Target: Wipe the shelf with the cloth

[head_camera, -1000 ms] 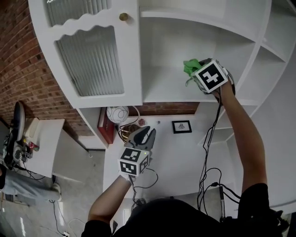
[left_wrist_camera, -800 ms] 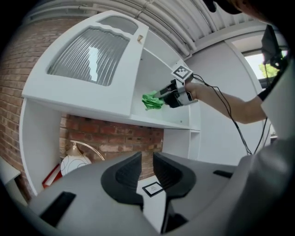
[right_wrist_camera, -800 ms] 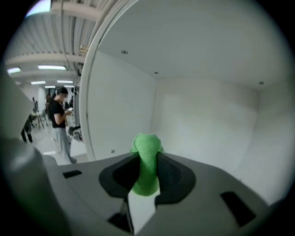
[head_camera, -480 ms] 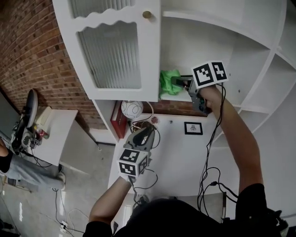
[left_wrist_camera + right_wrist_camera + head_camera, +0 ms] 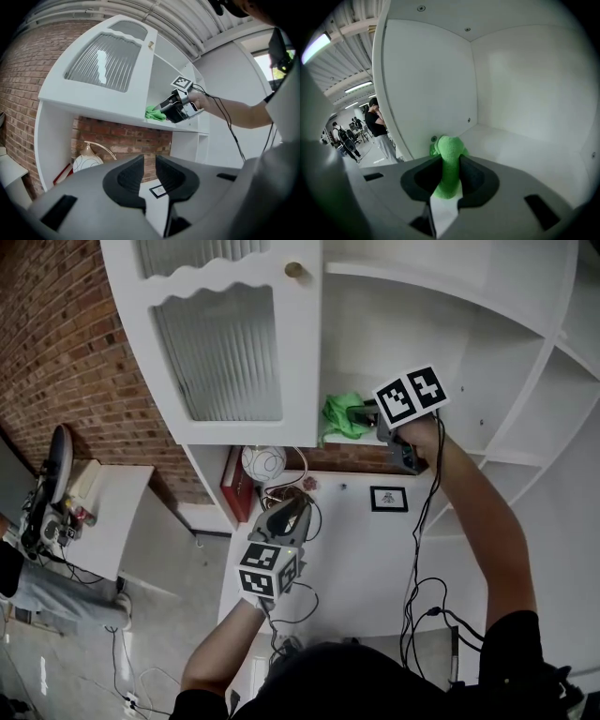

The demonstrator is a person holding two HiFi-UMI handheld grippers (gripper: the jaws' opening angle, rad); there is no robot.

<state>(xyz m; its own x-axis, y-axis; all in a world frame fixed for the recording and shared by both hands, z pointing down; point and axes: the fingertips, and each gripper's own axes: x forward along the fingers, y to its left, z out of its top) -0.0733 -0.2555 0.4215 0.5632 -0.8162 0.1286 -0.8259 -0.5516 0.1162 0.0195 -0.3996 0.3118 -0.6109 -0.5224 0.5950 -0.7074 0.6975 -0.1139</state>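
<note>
Two grippers: right gripper (image 5: pixel 364 414) clamped on a green cloth (image 5: pixel 339 416), held against the left end of the shelf (image 5: pixel 520 145); left gripper (image 5: pixel 289 517) narrowly apart, empty, well below the shelf. Cloth likely soft, light, easily bunched; best gripped by a gathered fold.

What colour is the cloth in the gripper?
The cloth is bright green, seen best in the right gripper view.
</note>
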